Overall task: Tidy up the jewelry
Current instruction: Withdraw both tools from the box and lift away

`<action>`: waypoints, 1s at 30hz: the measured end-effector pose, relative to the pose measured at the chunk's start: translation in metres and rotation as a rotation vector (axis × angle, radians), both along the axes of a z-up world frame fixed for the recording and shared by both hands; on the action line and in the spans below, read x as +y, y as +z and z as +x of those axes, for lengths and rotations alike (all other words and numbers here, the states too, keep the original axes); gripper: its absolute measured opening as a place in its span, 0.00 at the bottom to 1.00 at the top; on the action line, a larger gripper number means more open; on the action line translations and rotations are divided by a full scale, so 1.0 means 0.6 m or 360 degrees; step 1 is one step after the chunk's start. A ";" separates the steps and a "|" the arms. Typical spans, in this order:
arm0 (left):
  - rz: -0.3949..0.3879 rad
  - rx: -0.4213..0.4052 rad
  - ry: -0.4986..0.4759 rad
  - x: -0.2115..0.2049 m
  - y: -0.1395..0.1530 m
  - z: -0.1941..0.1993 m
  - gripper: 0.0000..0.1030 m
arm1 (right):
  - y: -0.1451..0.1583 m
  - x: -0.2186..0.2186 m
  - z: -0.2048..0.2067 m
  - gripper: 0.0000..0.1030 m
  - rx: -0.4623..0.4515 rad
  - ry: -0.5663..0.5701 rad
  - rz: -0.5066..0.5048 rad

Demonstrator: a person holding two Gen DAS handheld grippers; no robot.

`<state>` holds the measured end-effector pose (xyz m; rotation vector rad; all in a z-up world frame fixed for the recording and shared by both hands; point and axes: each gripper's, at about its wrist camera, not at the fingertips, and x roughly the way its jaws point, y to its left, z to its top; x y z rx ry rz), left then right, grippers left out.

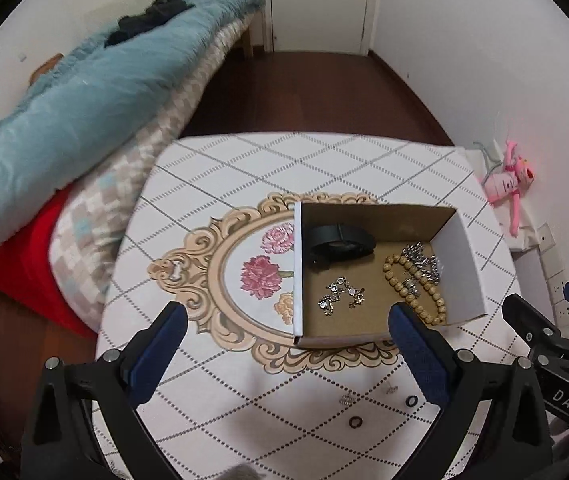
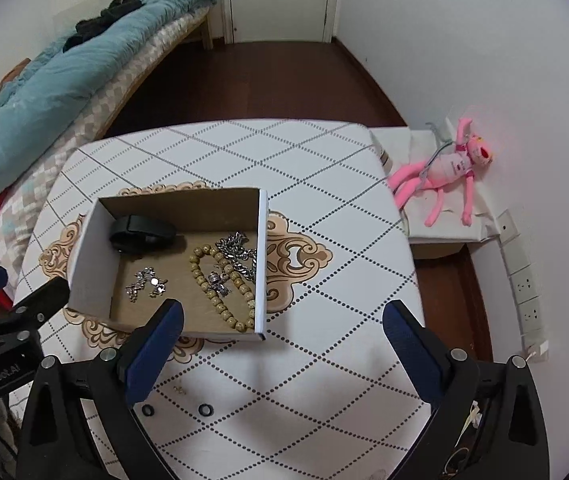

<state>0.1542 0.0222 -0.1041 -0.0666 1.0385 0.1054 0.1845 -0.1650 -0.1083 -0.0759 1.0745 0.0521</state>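
Quilted counter (image 1: pixel 220 184) beside a bed (image 1: pixel 84 92) — box (image 2: pixel 84 256) holds beads (image 2: pixel 220 280), two rings (image 2: pixel 205 409) lie loose outside; left gripper (image 1: pixel 288 344) and right gripper (image 2: pixel 284 344) both spread wide, empty.

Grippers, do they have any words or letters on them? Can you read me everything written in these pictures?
"DAS" – on the black body of the right gripper, seen at the edge of the left wrist view; more letters may be cut off.
"GenRobot.AI" – on the black body of the left gripper, seen at the edge of the right wrist view.
Pink plush toy: its chest markings are too small to read.
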 end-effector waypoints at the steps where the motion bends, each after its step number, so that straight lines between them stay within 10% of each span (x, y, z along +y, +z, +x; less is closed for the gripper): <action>1: 0.0000 -0.0022 -0.0003 -0.001 0.009 -0.008 1.00 | 0.008 -0.001 -0.007 0.98 -0.0023 -0.0005 -0.0006; 20: -0.0011 -0.0236 -0.0039 -0.019 0.127 -0.117 1.00 | 0.175 -0.026 -0.150 0.98 -0.0388 -0.0038 0.0069; 30: 0.0093 -0.0031 0.0006 0.000 0.014 -0.108 1.00 | 0.064 -0.017 -0.144 0.98 -0.0140 -0.0015 0.0161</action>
